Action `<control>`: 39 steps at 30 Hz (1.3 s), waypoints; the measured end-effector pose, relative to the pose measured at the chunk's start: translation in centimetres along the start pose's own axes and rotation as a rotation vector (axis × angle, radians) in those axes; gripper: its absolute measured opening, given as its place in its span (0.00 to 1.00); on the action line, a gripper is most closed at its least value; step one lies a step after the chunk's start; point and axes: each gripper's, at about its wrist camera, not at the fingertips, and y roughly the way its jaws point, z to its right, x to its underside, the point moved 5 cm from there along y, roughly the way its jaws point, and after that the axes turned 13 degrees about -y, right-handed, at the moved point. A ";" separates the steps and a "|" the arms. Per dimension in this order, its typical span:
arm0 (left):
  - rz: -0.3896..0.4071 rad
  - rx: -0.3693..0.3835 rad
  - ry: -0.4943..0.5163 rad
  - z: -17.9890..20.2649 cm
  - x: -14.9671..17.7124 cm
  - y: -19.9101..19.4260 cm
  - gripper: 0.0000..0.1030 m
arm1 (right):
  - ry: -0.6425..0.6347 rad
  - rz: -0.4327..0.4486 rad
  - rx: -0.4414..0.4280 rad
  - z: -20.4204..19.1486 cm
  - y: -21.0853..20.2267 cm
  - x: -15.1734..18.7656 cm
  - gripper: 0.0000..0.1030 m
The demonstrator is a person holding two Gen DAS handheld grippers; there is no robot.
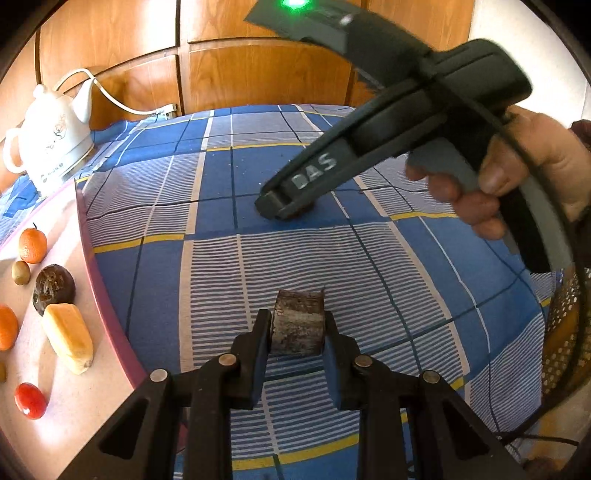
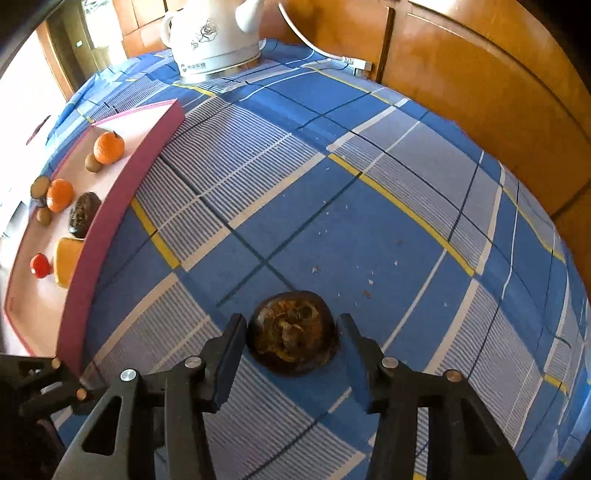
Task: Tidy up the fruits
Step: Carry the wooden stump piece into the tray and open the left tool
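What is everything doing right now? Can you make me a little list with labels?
left gripper: shut on a dark chunk
right gripper: open, fingers either side of a round dark fruit on the checked cloth
pink tray: holds oranges, a red fruit, a yellow piece, small brownish fruits and a dark fruit
kettle: white, at the far edge

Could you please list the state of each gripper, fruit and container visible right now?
left gripper: shut on a dark cylindrical piece, above the cloth.
right gripper: open, straddling a dark round fruit lying on the cloth.
pink tray: holds oranges and other fruits.
white kettle: upright, cord attached.
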 end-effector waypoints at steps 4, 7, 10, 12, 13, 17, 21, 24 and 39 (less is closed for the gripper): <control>0.004 -0.003 0.002 0.0 0.1 -0.1 0.25 | -0.014 -0.015 0.040 0.3 -1.1 1.8 0.49; 0.004 -0.010 0.000 0.1 0.1 0.0 0.26 | 0.002 -0.030 0.057 0.9 -1.6 4.1 0.49; 0.003 -0.017 -0.003 0.2 0.1 0.0 0.26 | 0.040 -0.009 0.042 1.5 -1.7 5.6 0.49; 0.001 -0.021 -0.005 0.2 0.1 0.0 0.26 | 0.069 0.005 0.029 1.8 -1.7 5.7 0.49; 0.001 -0.024 -0.005 0.2 0.1 0.0 0.26 | 0.073 0.007 0.027 2.0 -1.7 5.8 0.49; 0.004 -0.035 -0.005 0.3 0.1 0.1 0.26 | 0.052 0.011 0.032 1.9 -1.6 5.8 0.49; 0.005 -0.049 -0.003 0.4 0.1 0.0 0.26 | 0.058 0.013 0.017 2.0 -1.4 5.6 0.50; 0.004 -0.057 -0.004 0.4 0.2 0.0 0.26 | 0.042 0.007 0.032 1.8 -1.4 5.6 0.50; 0.008 -0.069 -0.003 0.6 0.2 0.1 0.26 | 0.022 -0.030 0.062 1.6 -0.8 5.7 0.51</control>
